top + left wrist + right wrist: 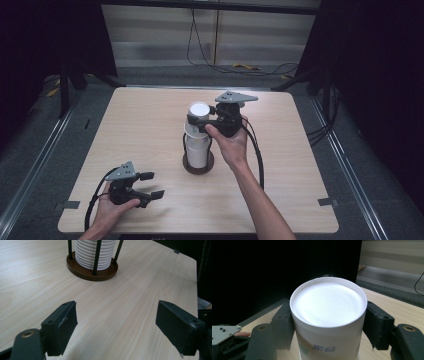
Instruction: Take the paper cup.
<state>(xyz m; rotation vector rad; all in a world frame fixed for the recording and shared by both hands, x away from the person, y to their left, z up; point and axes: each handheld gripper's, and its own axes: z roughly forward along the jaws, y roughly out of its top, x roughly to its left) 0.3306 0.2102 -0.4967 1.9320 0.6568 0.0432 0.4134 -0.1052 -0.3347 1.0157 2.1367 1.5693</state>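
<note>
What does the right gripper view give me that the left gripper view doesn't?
Right gripper view alone: the top paper cup, bottom up, clamped between the right gripper fingers, with printed lettering low on its side. Left gripper view alone: the brown round base of the cup holder, its dark rods, the ribbed cup stack, and the open left gripper. Both: the wooden table.

White cup (328, 315) between tool (328, 325) pads

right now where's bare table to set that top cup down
Free: the broad strip between the holder and the table's left edge, and the right side past the right gripper. Crowded: the middle around the cup stack, and the near-left corner by the left gripper.
</note>
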